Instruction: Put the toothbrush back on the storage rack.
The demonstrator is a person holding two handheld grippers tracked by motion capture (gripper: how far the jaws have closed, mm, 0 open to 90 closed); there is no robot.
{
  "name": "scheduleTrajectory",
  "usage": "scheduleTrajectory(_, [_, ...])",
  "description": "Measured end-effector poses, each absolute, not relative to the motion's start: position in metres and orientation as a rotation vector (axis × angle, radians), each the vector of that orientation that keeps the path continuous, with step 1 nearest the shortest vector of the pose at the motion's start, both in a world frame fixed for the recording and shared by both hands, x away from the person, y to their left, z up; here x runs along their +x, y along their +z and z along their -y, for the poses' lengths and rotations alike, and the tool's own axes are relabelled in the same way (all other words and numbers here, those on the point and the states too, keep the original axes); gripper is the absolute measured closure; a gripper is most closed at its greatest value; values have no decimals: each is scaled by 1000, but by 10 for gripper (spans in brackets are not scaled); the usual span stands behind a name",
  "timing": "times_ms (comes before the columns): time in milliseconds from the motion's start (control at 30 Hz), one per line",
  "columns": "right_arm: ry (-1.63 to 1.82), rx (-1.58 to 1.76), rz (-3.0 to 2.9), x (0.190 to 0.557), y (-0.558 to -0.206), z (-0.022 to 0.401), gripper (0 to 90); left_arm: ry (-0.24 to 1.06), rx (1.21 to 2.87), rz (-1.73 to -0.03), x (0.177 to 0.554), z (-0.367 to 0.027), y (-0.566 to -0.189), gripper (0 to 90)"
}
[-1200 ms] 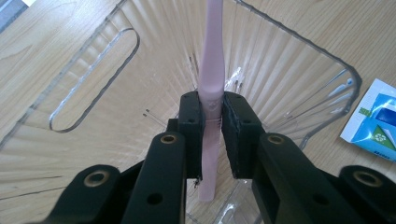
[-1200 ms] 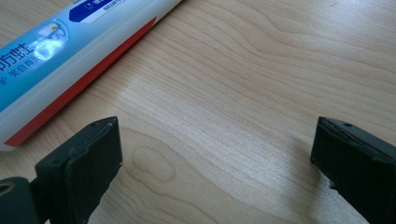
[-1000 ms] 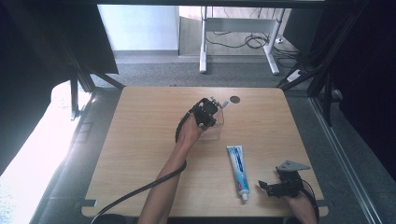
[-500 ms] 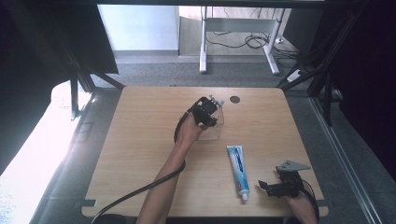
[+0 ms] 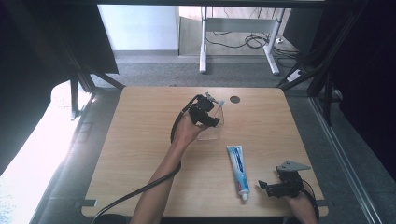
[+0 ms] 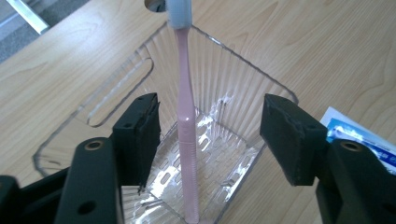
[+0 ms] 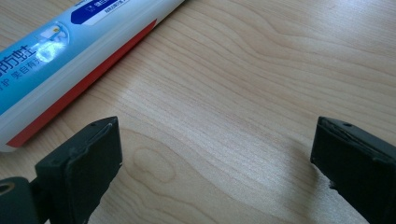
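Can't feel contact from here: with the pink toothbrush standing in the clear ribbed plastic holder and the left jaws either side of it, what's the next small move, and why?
Probably lift the left gripper straight up and clear. Its jaws have just been opening and stand apart from the pink toothbrush, which rests by itself in the clear ribbed plastic holder. A sideways pull might knock it over.

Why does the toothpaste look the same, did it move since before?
No. The toothpaste still lies in the same spot on the table, beside the right tool, as before.
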State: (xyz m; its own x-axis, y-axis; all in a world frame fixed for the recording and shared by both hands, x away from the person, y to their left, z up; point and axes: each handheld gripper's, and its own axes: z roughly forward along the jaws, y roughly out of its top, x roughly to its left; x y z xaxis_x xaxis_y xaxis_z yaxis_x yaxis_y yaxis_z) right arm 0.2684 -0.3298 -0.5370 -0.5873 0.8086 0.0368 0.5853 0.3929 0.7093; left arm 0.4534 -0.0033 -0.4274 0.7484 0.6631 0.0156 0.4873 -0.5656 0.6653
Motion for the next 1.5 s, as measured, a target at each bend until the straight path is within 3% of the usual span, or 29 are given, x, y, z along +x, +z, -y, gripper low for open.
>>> scheduleTrajectory(167, [1003,1208,-2336,268,-536,330,23,334,2278,-847,449,-2,-423,254])
scheduleTrajectory(567, [1003,1207,-2334,268,-536,330,23,323,2231,-771,426,-11,-414,148])
scheduleTrajectory(1500, [996,1204,-2333,268,-536,329,23,307,2190,-765,382,-56,-431,129])
